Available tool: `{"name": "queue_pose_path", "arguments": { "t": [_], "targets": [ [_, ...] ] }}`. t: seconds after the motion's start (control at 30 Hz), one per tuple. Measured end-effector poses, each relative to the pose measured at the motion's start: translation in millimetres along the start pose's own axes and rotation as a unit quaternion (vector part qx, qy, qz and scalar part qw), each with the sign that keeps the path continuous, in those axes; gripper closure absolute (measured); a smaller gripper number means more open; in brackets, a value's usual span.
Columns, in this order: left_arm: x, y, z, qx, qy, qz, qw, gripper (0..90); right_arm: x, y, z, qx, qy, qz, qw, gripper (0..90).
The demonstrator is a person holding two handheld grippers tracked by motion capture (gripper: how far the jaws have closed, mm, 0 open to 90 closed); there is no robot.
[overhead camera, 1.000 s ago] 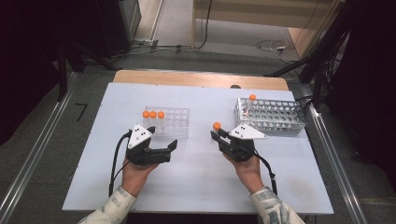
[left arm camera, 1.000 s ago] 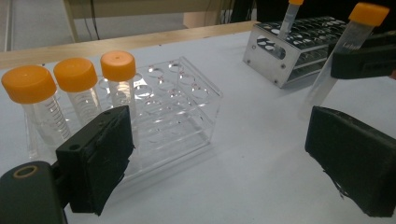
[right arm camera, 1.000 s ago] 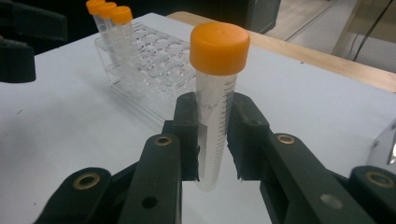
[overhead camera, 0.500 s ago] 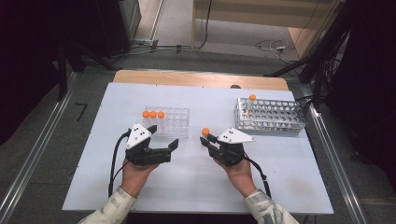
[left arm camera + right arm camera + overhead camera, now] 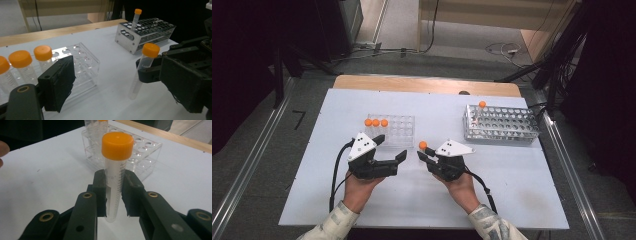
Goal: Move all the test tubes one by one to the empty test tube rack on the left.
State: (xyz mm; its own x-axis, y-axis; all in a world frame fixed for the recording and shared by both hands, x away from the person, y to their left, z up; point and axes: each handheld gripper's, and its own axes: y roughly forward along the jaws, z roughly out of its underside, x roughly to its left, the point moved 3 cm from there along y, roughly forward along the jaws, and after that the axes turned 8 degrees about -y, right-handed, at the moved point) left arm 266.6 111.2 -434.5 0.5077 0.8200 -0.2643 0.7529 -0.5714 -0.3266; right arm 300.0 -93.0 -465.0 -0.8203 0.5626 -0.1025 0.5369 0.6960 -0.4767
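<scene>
Tube (image 5: 115, 172) with an orange cap stands upright in the right claw (image 5: 426, 154), pinched between both pads about halfway down its clear, graduated body; the right gripper view shows the black pads pressed flat against it on either side. From above, the held tube sits over the middle of the white desk (image 5: 512, 170), just right of the clear rack (image 5: 399, 131) and well left of the metal rack (image 5: 507, 125). In the left gripper view its lower end comes close to the desk, though whether it touches I cannot tell. The left claw (image 5: 389, 150) hangs beside the clear rack with its jaws wide apart and nothing between them; they have just been closing a little. Three orange-capped tubes (image 5: 376, 122) stand in a row at the clear rack's far left edge. One more tube (image 5: 481, 107) stands in the near left corner of the metal rack.
</scene>
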Motion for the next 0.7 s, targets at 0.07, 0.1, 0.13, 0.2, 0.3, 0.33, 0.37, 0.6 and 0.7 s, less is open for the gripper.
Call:
{"name": "queue_pose_path", "arguments": {
  "t": [0.07,0.1,0.13,0.2,0.3,0.33,0.37,0.6,0.7],
  "targets": [
    [-2.2,2.2,0.8,0.004,0.001,0.005,1.0000,14.9,3.1,2.6,-1.4,0.000,-0.003,-0.005,1.0000,72.1],
    [-3.4,3.3,1.0,0.005,0.002,0.008,1.0000,15.9,4.9,4.1,-2.0,0.000,-0.002,-0.007,1.0000,72.1],
    [-4.6,4.4,0.9,0.005,0.004,0.011,0.9999,16.8,6.8,5.5,-2.7,0.001,-0.004,-0.010,0.9999,72.1],
    [-7.3,6.1,1.0,0.007,0.008,0.017,0.9998,20.4,10.3,8.7,-3.4,0.003,-0.009,-0.016,0.9998,72.1],
    [-11.4,8.7,2.1,0.009,0.014,0.025,0.9995,25.6,15.8,11.6,-4.5,0.004,-0.015,-0.022,0.9996,72.1],
    [-12.2,9.7,2.8,0.013,0.018,0.028,0.9994,27.5,17.1,11.9,-4.9,0.004,-0.017,-0.025,0.9995,72.1],
    [-13.2,10.8,3.7,0.016,0.020,0.034,0.9991,29.2,18.1,12.3,-5.5,0.003,-0.019,-0.026,0.9995,72.1],
    [-18.8,15.2,7.4,0.026,0.036,0.062,0.9971,48.6,24.5,14.3,-5.6,0.004,-0.024,-0.035,0.9991,72.1],
    [-18.8,16.7,8.7,0.029,0.035,0.064,0.9969,54.4,27.5,15.0,-5.5,0.005,-0.026,-0.038,0.9989,72.1]
  ]
}}
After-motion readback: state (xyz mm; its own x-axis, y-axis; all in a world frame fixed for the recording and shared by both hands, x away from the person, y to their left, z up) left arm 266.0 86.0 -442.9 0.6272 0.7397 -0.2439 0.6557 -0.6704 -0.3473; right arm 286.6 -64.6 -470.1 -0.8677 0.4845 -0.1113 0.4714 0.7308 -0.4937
